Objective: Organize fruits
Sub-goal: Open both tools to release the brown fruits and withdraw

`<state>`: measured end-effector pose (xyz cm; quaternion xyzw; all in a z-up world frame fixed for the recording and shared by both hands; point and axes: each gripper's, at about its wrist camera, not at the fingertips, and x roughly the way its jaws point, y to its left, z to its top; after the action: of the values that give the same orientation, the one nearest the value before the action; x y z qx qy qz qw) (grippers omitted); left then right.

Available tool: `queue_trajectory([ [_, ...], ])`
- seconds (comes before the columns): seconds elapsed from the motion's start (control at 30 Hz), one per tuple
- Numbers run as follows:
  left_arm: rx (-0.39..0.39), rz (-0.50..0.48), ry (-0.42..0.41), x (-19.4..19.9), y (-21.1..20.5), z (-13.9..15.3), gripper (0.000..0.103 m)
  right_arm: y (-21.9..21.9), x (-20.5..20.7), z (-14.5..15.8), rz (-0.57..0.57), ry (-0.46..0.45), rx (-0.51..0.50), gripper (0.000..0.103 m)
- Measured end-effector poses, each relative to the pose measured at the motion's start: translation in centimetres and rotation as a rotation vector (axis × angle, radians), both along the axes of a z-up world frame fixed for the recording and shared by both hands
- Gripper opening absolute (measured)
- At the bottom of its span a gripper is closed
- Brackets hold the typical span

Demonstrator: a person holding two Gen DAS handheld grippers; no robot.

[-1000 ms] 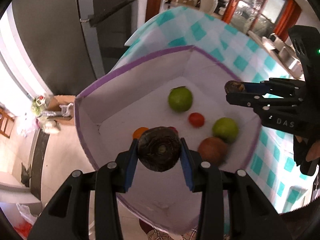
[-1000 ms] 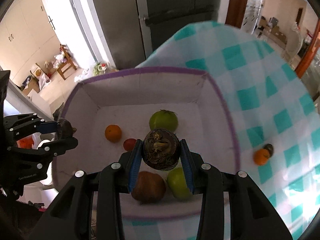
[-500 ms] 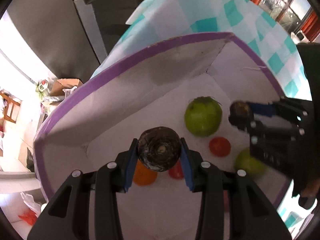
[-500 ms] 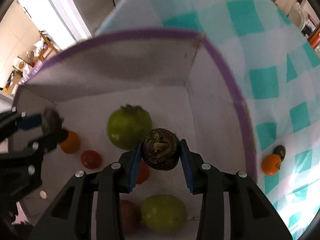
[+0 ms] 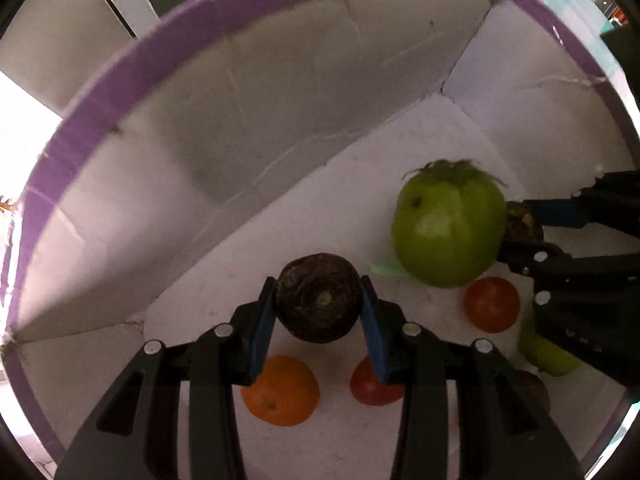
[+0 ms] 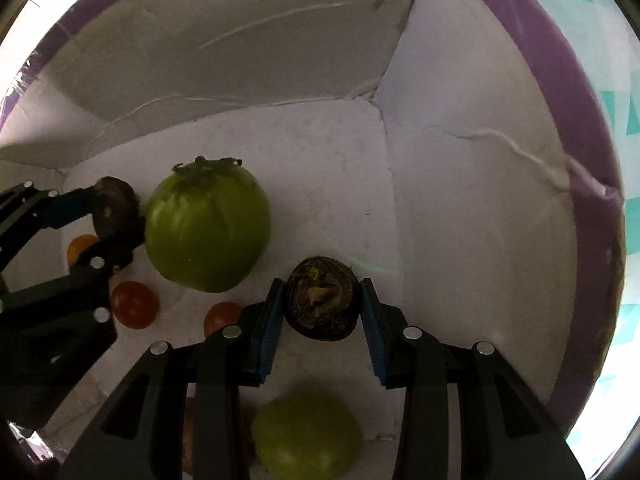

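Both grippers are down inside a white box with a purple rim. My left gripper is shut on a dark brown round fruit, held just above the box floor. My right gripper is shut on a second dark brown fruit, also low over the floor. A large green fruit lies between them; it also shows in the right wrist view. The right gripper appears at the right of the left wrist view, the left gripper at the left of the right wrist view.
On the box floor lie an orange, two small red fruits, a second green fruit and a brownish fruit. The box walls rise close around. The teal checked cloth shows outside the rim.
Both grippers have come down from above the box into it, each still holding its dark fruit. The box floor and fruits now fill both views.
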<state>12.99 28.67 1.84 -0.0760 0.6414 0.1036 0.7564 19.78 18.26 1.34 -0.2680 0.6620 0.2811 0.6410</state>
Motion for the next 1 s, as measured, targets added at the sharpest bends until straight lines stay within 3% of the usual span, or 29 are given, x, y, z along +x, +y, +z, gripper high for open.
queue_trajectory([
  [0.13,-0.001,0.004,0.000,-0.2,-0.2,-0.2,0.043,-0.2,-0.4,0.0,0.003,-0.008,0.014,0.038],
  [0.27,-0.014,0.010,-0.026,-0.7,0.0,0.2,0.060,-0.4,-0.6,0.5,0.000,-0.019,0.025,0.040],
  [0.37,-0.034,0.029,-0.045,-1.2,1.4,0.4,0.080,-0.4,-1.3,1.2,0.020,-0.038,0.039,0.051],
  [0.47,-0.040,0.033,-0.063,-1.9,1.6,2.0,0.082,0.0,-2.8,2.4,0.045,-0.093,0.027,0.059],
  [0.6,-0.031,0.017,-0.116,-3.8,1.7,5.2,0.087,-0.4,-4.2,6.1,0.014,-0.148,0.064,0.080],
  [0.63,-0.031,0.018,-0.134,-4.7,1.8,6.3,0.087,-0.6,-4.9,8.0,0.008,-0.203,0.076,0.084],
  [0.7,-0.033,0.026,-0.168,-6.2,1.8,8.2,0.090,-1.2,-6.2,10.7,-0.002,-0.253,0.111,0.084],
  [0.9,-0.034,0.036,-0.309,-11.8,1.0,14.4,0.098,-6.7,-12.1,21.2,-0.114,-0.411,0.355,0.088],
  [1.0,-0.039,-0.006,-0.383,-12.8,-0.9,16.3,0.098,-9.6,-14.5,21.4,-0.161,-0.452,0.382,0.088],
])
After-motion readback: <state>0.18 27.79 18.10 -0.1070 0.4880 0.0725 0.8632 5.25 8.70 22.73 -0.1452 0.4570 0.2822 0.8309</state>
